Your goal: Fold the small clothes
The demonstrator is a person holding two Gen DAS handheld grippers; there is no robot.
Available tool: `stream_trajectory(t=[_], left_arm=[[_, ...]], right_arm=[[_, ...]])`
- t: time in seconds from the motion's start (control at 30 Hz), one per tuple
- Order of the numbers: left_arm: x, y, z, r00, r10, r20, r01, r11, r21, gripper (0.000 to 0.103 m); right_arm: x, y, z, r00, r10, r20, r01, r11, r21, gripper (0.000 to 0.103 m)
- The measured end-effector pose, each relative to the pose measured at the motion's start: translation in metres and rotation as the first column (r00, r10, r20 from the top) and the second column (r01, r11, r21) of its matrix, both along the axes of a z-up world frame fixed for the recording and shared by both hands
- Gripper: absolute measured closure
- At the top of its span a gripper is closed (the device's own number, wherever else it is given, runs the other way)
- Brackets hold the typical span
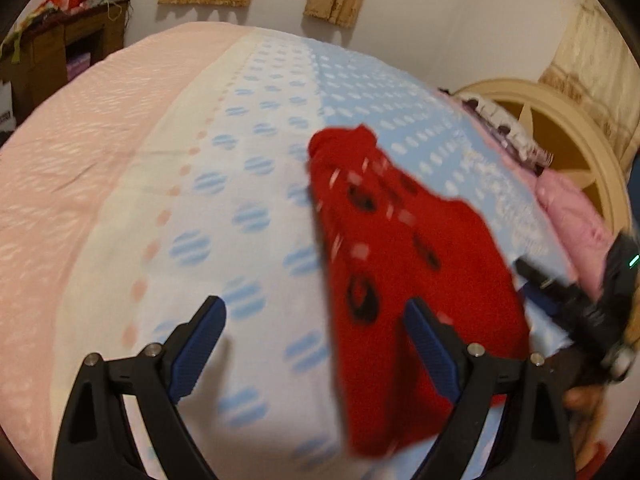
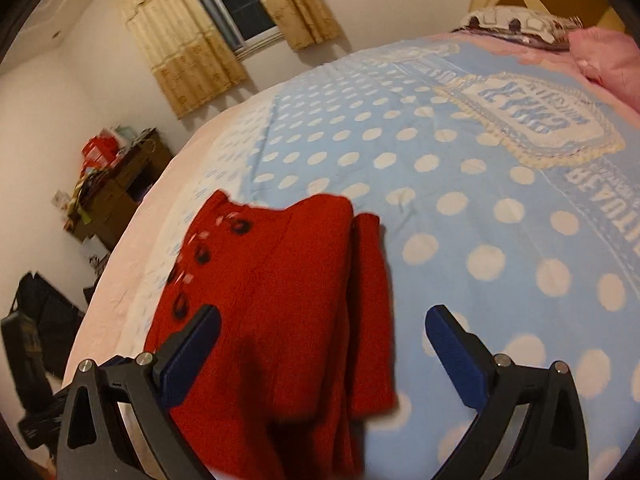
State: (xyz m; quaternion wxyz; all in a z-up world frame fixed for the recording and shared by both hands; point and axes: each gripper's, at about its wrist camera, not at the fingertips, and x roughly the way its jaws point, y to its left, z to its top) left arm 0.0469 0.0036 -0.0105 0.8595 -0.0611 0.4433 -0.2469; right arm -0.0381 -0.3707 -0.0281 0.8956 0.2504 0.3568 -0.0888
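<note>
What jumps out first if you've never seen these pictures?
A bright red knitted garment with dark buttons, lying on a pale blue polka-dot bedspread. Close to the camera, both pairs of blue-padded fingers stand wide apart and hold nothing, the garment lying beneath them.

One red cardigan, two claws, one blanket, two curtains.

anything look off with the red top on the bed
The red top isn't squared up: a narrow strip, likely a sleeve, sticks out beside the main fold on the blue spotted cover. Nothing torn or spilled.
</note>
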Motion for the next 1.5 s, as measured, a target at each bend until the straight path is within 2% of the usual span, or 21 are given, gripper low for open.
stream_trajectory(t=[0.07, 0.13, 0.2, 0.23, 0.27, 0.33, 0.47, 0.57, 0.6, 0.67, 0.7, 0.73, 0.87, 1.03, 1.17, 1.33, 1.37, 1.43, 1.5], left_arm=[[0.014, -0.011, -0.001, 1.0, -0.008, -0.021, 0.007, 1.0, -0.026, 0.01], [0.029, -0.024, -0.009, 0.999, -0.019, -0.046, 0.017, 0.999, -0.038, 0.012], [0.036, -0.033, -0.018, 0.997, -0.015, -0.07, 0.014, 1.0, -0.027, 0.013], [0.04, -0.039, -0.026, 0.996, -0.014, -0.092, 0.012, 1.0, -0.025, 0.015], [0.041, -0.041, -0.032, 0.994, -0.014, -0.11, 0.01, 0.999, -0.036, 0.014], [0.038, -0.04, -0.035, 0.995, 0.003, -0.096, -0.008, 0.998, -0.054, 0.014], [0.031, -0.046, -0.033, 0.999, -0.002, -0.044, 0.002, 1.0, -0.006, 0.014], [0.031, -0.047, -0.033, 1.0, -0.002, -0.03, 0.002, 1.0, 0.002, 0.015], [0.031, -0.046, -0.033, 1.0, -0.005, -0.027, 0.005, 1.0, -0.001, 0.019], [0.029, -0.048, -0.031, 0.999, -0.04, -0.023, 0.039, 0.999, -0.034, 0.036], [0.027, -0.049, -0.03, 0.998, -0.059, -0.017, 0.058, 0.997, -0.057, 0.048], [0.024, -0.051, -0.028, 0.998, -0.057, 0.0, 0.057, 0.998, -0.04, 0.05], [0.021, -0.06, -0.023, 0.998, -0.057, 0.036, 0.056, 0.998, 0.016, 0.051], [0.028, -0.061, -0.023, 0.999, -0.034, -0.01, 0.034, 0.999, 0.021, 0.048], [0.025, -0.062, -0.024, 0.999, -0.035, 0.001, 0.035, 0.999, 0.028, 0.048], [0.028, -0.059, -0.027, 1.0, -0.011, -0.025, 0.012, 1.0, 0.017, 0.033], [0.03, -0.057, -0.028, 0.999, -0.01, -0.03, 0.01, 1.0, 0.01, 0.034], [0.03, -0.056, -0.027, 0.999, -0.036, -0.027, 0.036, 0.999, -0.019, 0.048], [0.024, -0.059, -0.024, 0.999, -0.04, 0.007, 0.04, 0.999, 0.004, 0.051]], right_arm=[[0.011, -0.001, -0.014, 1.0, -0.002, -0.023, 0.002, 1.0, -0.003, 0.001], [0.02, 0.001, -0.034, 0.999, 0.024, -0.028, -0.022, 0.999, 0.04, 0.002], [0.016, 0.01, -0.036, 0.999, 0.031, 0.01, -0.031, 0.999, -0.019, 0.006], [0.016, 0.013, -0.036, 0.999, 0.044, 0.019, -0.043, 0.999, -0.023, 0.02], [0.016, 0.013, -0.036, 0.997, 0.068, 0.036, -0.068, 0.998, -0.001, 0.04], [0.016, 0.012, -0.037, 0.996, 0.078, 0.046, -0.079, 0.997, 0.015, 0.047], [0.014, 0.013, -0.039, 0.995, 0.076, 0.061, -0.077, 0.997, 0.02, 0.049], [0.016, 0.017, -0.038, 0.995, 0.078, 0.059, -0.078, 0.997, -0.003, 0.05], [0.016, 0.017, -0.039, 0.995, 0.078, 0.059, -0.078, 0.997, -0.007, 0.05], [0.016, 0.019, -0.039, 0.996, 0.076, 0.056, -0.075, 0.997, -0.021, 0.051], [0.016, 0.02, -0.038, 0.996, 0.076, 0.055, -0.075, 0.997, -0.03, 0.051], [0.015, 0.021, -0.038, 0.996, 0.076, 0.054, -0.074, 0.997, -0.038, 0.052], [0.016, 0.024, -0.036, 0.996, 0.077, 0.053, -0.074, 0.995, -0.065, 0.054], [0.016, 0.025, -0.036, 0.996, 0.076, 0.05, -0.072, 0.994, -0.081, 0.055], [0.014, 0.026, -0.035, 0.996, 0.076, 0.049, -0.072, 0.994, -0.087, 0.055], [0.014, 0.026, -0.035, 0.996, 0.076, 0.05, -0.072, 0.994, -0.084, 0.055], [0.014, 0.026, -0.035, 0.996, 0.076, 0.05, -0.072, 0.994, -0.084, 0.055], [0.014, 0.026, -0.035, 0.996, 0.076, 0.049, -0.072, 0.994, -0.088, 0.055], [0.014, 0.026, -0.035, 0.996, 0.078, 0.049, -0.073, 0.993, -0.092, 0.056]])
